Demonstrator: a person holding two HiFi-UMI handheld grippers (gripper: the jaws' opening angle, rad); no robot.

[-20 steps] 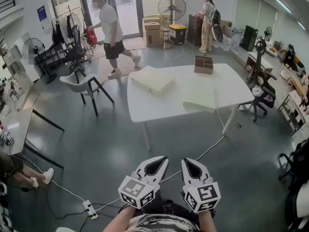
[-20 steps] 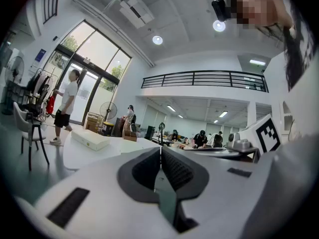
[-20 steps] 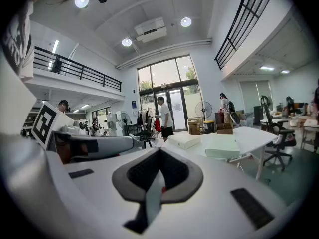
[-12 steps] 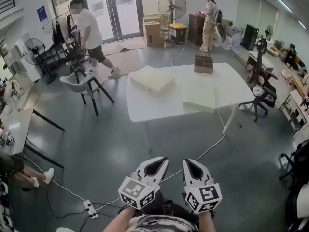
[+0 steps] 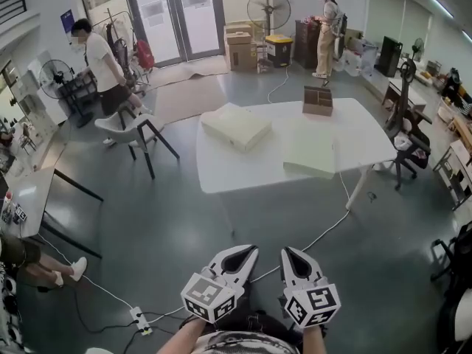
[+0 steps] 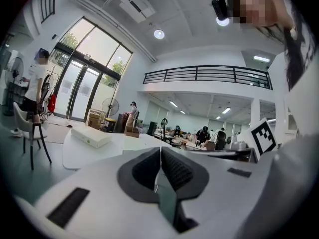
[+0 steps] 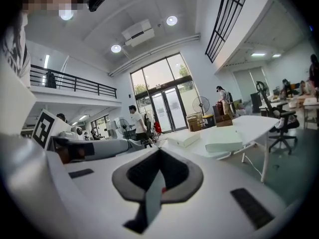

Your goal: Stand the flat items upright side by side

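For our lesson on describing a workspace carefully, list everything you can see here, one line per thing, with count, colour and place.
table: one, white, middle of the room
flat boxes: two, cream, lying flat on the table, the second nearer its front right edge
cardboard box: one, brown, on the table's far side
chair: one, white, left of the table
fan: one, dark, by the far wall
bin: one, yellow-topped, right of the fan
standing people: two, one in a white shirt at far left, one at the far wall
power strip: one, white, on the floor at front left
left gripper: one, white, bottom centre, jaws shut, empty
right gripper: one, white, beside it, jaws shut, empty
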